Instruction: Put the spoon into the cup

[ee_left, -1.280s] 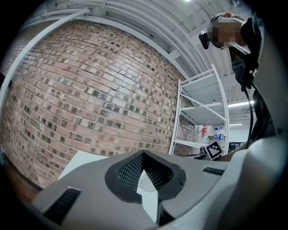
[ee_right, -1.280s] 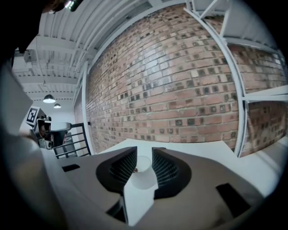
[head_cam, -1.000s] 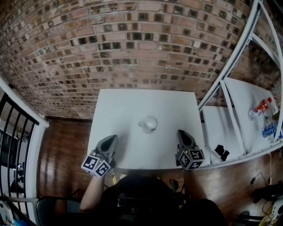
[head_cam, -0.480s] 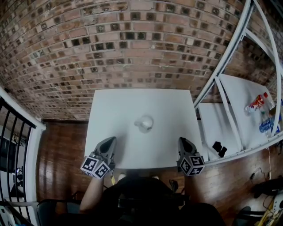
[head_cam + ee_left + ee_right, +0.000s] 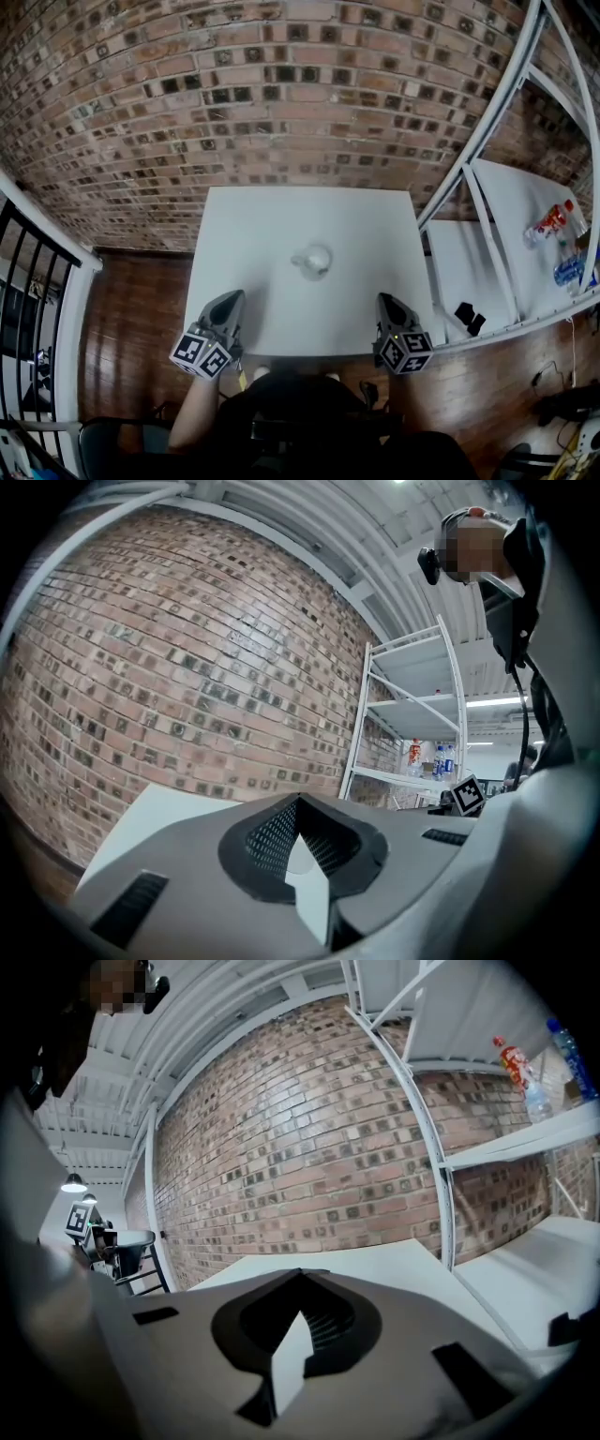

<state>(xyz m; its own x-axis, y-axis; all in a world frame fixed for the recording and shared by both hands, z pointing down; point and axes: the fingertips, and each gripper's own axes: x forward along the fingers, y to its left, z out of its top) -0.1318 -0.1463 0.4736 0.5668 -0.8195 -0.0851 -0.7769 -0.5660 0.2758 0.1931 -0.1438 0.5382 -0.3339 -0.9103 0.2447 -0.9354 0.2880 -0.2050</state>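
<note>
- We've got the left gripper [image 5: 234, 298] at lower left, jaws together, empty.
- Our right gripper [image 5: 385, 302], lower right: also closed on nothing.
- Cup [image 5: 314, 261] sits mid-frame on the white table [image 5: 272, 220].

The left gripper [image 5: 298, 801] has its jaws together, empty; ahead lie the white table [image 5: 155, 808] and a brick wall [image 5: 187, 667].

A white table [image 5: 272, 225] by a brick wall [image 5: 281, 103], wooden floor [image 5: 131, 300], white shelving [image 5: 469, 267] beside, possibly a railing [image 5: 36, 234].
</note>
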